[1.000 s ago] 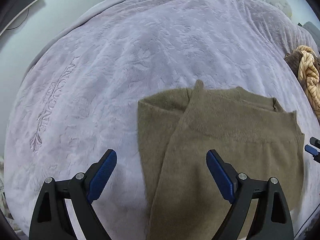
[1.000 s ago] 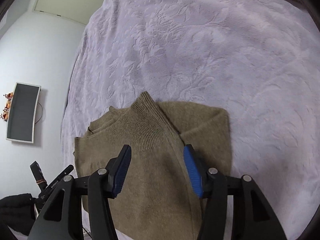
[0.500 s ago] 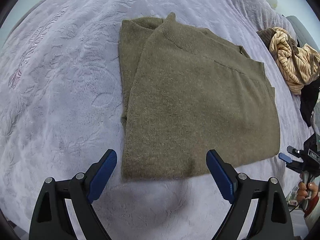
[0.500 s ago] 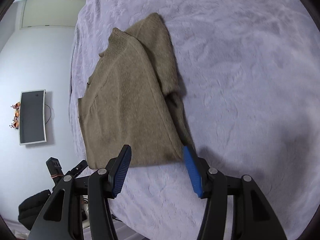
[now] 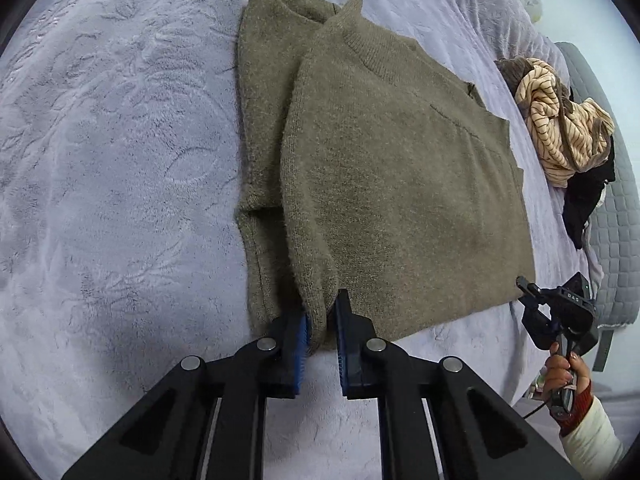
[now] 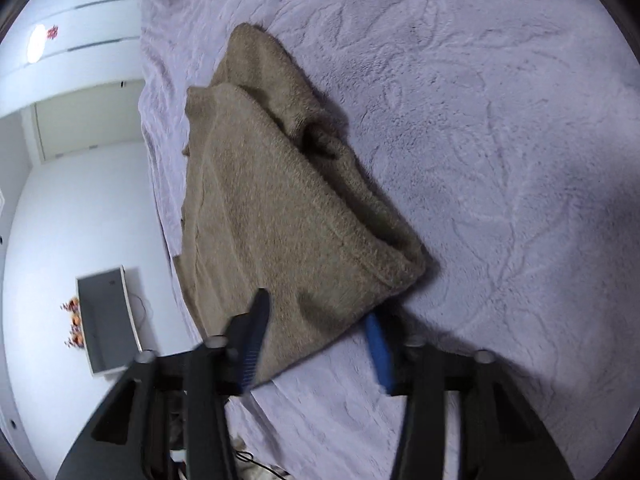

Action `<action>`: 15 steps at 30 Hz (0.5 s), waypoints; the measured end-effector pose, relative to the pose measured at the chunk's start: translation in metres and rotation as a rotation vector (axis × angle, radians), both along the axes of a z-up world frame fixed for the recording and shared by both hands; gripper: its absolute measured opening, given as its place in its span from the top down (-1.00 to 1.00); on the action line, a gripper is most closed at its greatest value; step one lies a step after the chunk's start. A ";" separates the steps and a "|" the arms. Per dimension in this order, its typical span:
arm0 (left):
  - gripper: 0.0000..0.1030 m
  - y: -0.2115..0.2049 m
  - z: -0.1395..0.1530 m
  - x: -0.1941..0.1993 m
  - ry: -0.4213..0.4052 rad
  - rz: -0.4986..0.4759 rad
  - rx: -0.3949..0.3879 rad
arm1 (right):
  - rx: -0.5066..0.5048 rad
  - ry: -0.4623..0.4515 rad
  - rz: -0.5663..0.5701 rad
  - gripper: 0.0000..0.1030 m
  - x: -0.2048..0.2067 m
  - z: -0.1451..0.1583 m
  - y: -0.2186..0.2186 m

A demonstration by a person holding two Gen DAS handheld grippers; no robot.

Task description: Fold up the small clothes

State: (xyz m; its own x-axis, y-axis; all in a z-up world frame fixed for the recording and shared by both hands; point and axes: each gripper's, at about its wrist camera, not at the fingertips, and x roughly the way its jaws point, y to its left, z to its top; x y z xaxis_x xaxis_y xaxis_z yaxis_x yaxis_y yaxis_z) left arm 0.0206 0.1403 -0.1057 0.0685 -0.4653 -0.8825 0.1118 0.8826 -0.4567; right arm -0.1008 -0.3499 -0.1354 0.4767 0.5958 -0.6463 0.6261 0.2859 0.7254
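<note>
Sweater flat on bed. Left gripper just closed, pinching near hem corner between jaws. Right gripper blurry mid-close, jaws apart, straddling other corner, not pinching.

Fuzzy knit sweater, embossed plush bedspread

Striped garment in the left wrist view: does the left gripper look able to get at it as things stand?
Probably not. The left gripper has just closed on a near corner of the olive sweater, and the striped garment lies past the sweater's far side; it would have to let go first.
</note>
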 end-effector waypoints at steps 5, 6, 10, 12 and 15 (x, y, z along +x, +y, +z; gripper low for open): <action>0.74 0.003 0.002 -0.013 -0.041 -0.076 0.060 | -0.161 -0.040 0.125 0.84 0.011 0.037 0.002; 0.74 0.004 -0.004 -0.014 -0.036 -0.084 0.078 | -0.183 -0.017 0.141 0.84 0.012 0.034 0.002; 0.83 0.016 -0.017 -0.018 -0.042 -0.058 0.073 | -0.219 0.080 0.188 0.84 0.013 0.004 0.004; 0.83 0.021 -0.013 -0.021 -0.061 -0.044 0.077 | -0.244 0.087 0.212 0.84 0.016 0.001 0.006; 0.44 0.028 -0.007 -0.026 -0.085 -0.021 0.132 | -0.266 0.098 0.239 0.84 0.018 0.005 0.007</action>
State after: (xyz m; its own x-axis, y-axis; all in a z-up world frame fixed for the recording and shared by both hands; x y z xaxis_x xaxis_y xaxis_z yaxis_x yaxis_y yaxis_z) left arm -0.0055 0.1682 -0.1123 0.1365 -0.3477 -0.9276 0.1645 0.9313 -0.3249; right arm -0.0829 -0.3424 -0.1302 0.2729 0.4876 -0.8293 0.5819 0.6028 0.5460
